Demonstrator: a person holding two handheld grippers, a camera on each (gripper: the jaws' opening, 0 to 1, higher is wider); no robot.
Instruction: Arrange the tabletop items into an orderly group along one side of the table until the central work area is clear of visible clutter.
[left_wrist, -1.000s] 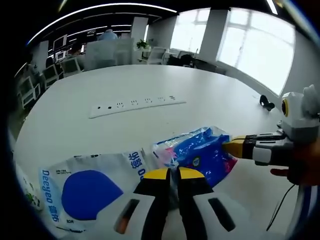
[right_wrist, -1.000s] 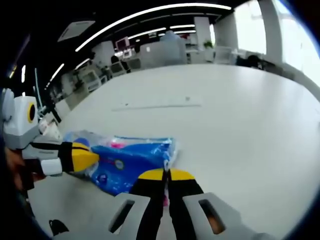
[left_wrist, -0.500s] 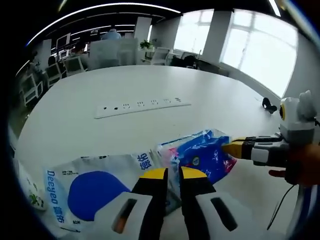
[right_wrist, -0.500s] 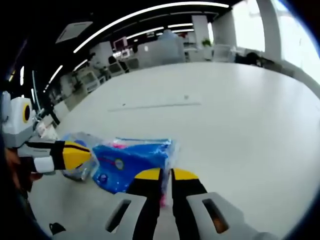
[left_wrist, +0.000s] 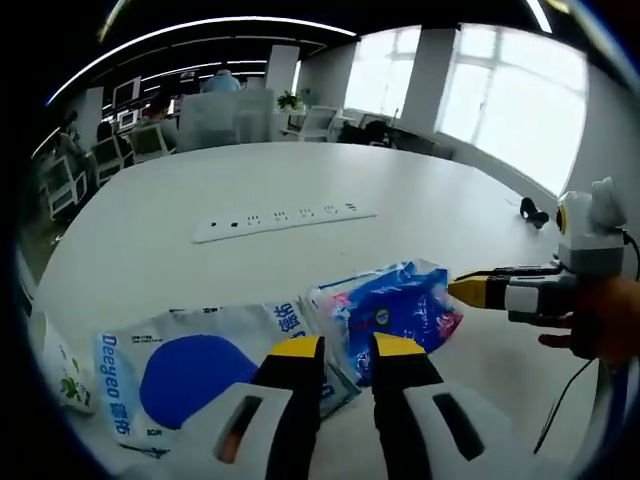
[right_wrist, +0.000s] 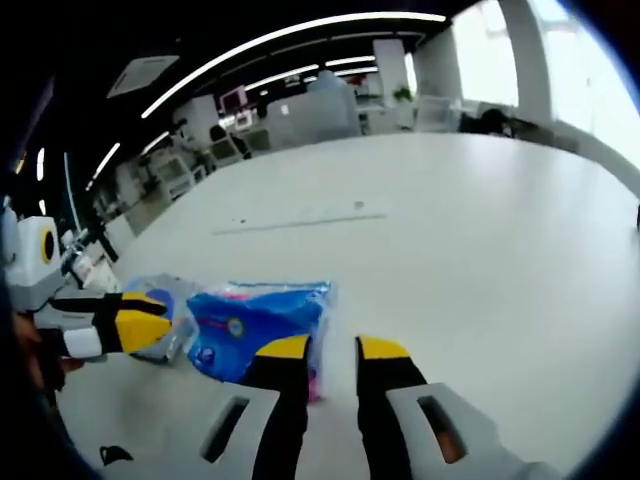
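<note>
White laminate worktop (left_wrist: 330, 180) stretches wide beyond both grippers, bare through its middle except for a flat socket strip (left_wrist: 285, 220) lying well ahead of the left gripper (left_wrist: 336, 348). Next in size, a white pack with a blue oval (left_wrist: 190, 375) lies flat just ahead and to the left of that gripper's jaws, its near corner running under their tips. A blue crinkly pack (left_wrist: 395, 310) lies just beyond the jaws to their right, overlapping the white pack's edge; in the right gripper view the same blue pack (right_wrist: 258, 322) sits just ahead-left of the right gripper (right_wrist: 335, 350). Both grippers stand narrowly parted and hold nothing.

Both packs are sealed film, so their contents stay hidden; print too small to read.

Risks, as I judge them: slick film could slide away rather than be pinched, and the overlap means dragging one pack may pull the other askew. A small black object (left_wrist: 533, 208) sits far off to the right and could be forgotten.
</note>
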